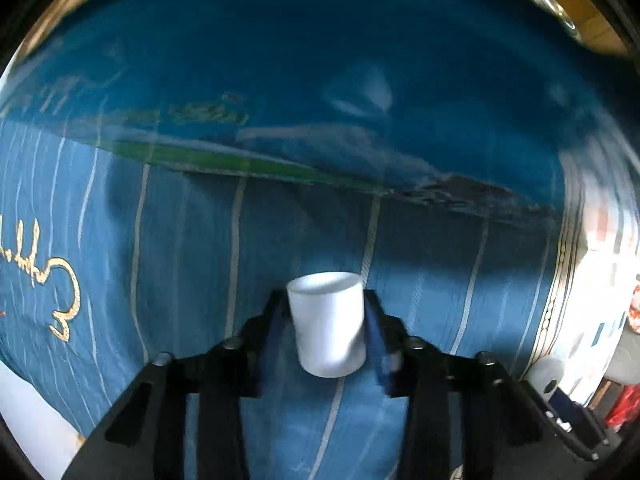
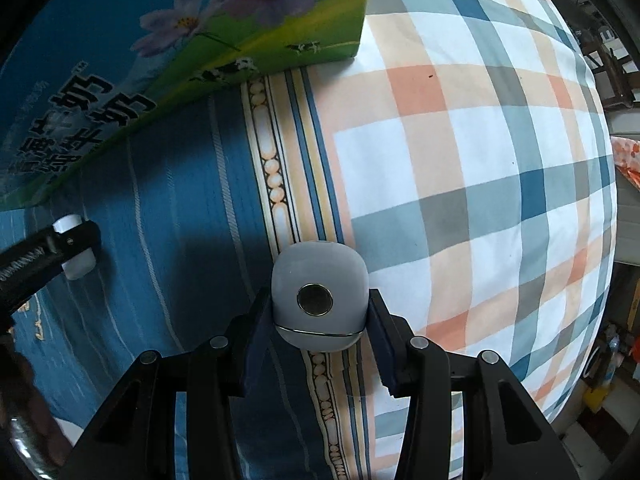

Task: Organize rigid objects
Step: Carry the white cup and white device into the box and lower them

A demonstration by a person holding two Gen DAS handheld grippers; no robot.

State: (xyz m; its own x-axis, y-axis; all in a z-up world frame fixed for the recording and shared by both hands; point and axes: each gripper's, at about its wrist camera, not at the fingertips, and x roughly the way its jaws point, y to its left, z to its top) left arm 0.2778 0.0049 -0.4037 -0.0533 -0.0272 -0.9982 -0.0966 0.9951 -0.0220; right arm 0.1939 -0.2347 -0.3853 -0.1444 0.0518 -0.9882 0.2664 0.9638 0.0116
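My left gripper (image 1: 326, 304) is shut on a small white cylinder (image 1: 328, 326) and holds it above the blue striped cloth (image 1: 160, 260), in front of a blue milk carton box (image 1: 280, 60). It also shows in the right wrist view (image 2: 74, 252) at the left, still holding the white cylinder (image 2: 68, 222). My right gripper (image 2: 319, 296) is shut on a grey rounded case (image 2: 319, 300) with a round metal disc on its face, above the cloth's beaded border.
The blue and green milk box (image 2: 160, 52) stands at the upper left of the right wrist view. A plaid checked sheet (image 2: 480, 180) covers the right side. Furniture and clutter (image 2: 608, 64) lie past the bed's right edge.
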